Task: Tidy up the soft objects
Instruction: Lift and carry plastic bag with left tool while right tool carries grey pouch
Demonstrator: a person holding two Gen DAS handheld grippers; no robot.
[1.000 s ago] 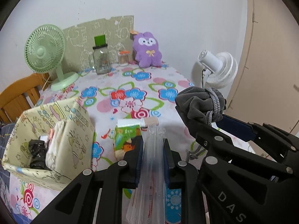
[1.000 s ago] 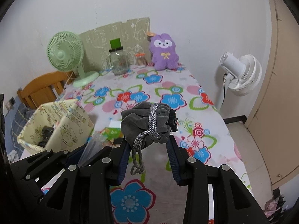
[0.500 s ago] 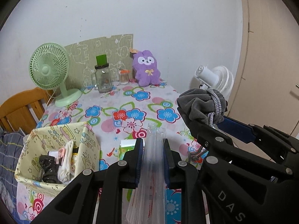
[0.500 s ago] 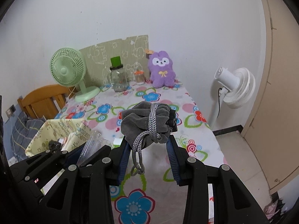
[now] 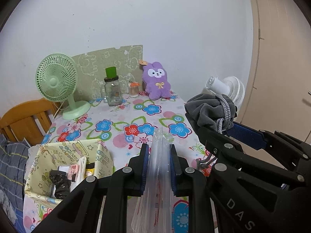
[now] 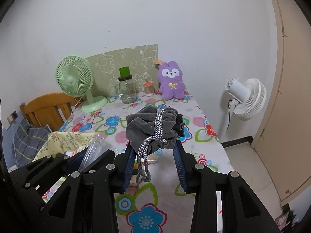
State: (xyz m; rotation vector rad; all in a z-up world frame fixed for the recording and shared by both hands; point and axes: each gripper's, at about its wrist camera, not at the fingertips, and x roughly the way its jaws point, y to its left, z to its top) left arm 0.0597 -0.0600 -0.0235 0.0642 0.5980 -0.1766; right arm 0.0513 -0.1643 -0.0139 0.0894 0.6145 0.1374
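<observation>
Two tools are raised above the flowered surface, each holding something soft. The left tool is clamped on a clear plastic bag, which stands up between the blue pads and hangs down below them. The right tool grips a grey drawstring pouch at its fingertips, and the pouch's grey braided cord loops down between the fingers. In the left wrist view the pouch sits at about 2 o'clock from the bag, near it but apart.

At 8 o'clock in that view stands a yellow patterned fabric bin on the surface's near left corner, with a black bundle and some pale packets inside. Along the far edge, toward 12 o'clock, are a green desk fan, a glass jar with a green lid, a small container with an orange lid and a purple plush bunny. A white standing fan is beyond the surface's right side, at 3 o'clock in the right wrist view.
</observation>
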